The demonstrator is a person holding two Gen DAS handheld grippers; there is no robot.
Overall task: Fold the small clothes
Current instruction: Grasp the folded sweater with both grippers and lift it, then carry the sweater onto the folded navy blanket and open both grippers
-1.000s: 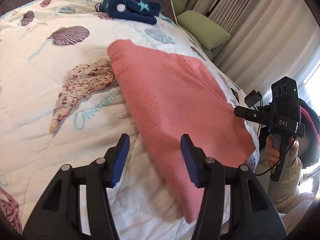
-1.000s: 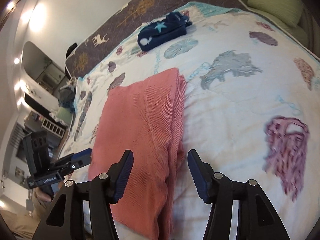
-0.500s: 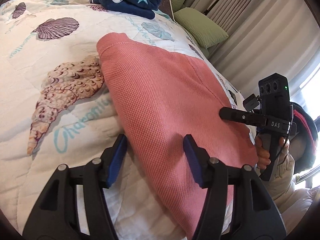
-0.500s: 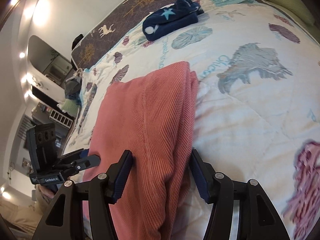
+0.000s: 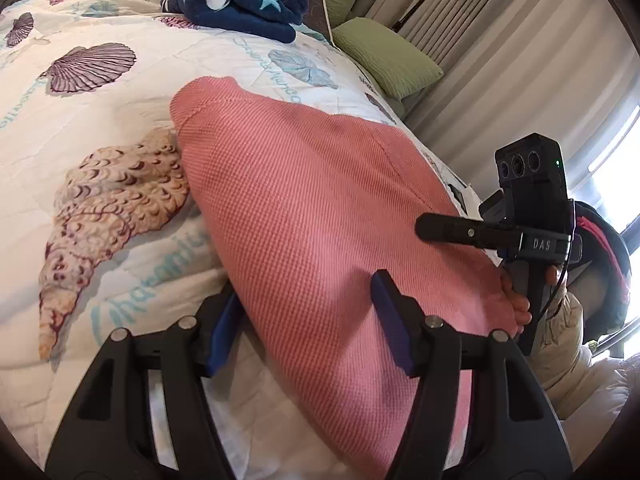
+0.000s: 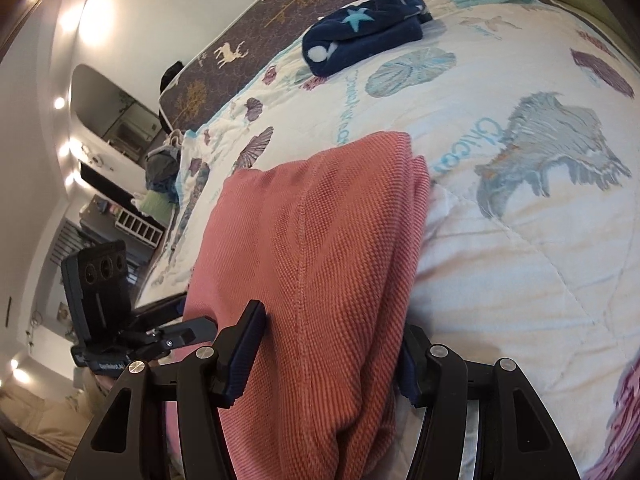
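A folded pink knit garment (image 5: pixel 304 220) lies on a shell-print quilt (image 5: pixel 80 128). My left gripper (image 5: pixel 308 320) is open, its blue pads straddling the garment's near left edge. My right gripper (image 6: pixel 332 352) is open too, its jaws around the garment's (image 6: pixel 320 248) near right edge, where the stacked layers show. The right pad is partly hidden behind the cloth. Each gripper shows in the other's view: the right one (image 5: pixel 440 229) over the garment's right side, the left one (image 6: pixel 180 328) at the garment's left.
A folded navy garment with stars (image 5: pixel 240 8) lies at the far end of the quilt (image 6: pixel 520 240). Green pillows (image 5: pixel 384 56) and curtains stand beyond the bed on the right. A dark deer-print cover (image 6: pixel 280 12) lies behind the quilt.
Both grippers have moved forward onto the pink garment's near end. Its edges now sit between the open jaws on each side.
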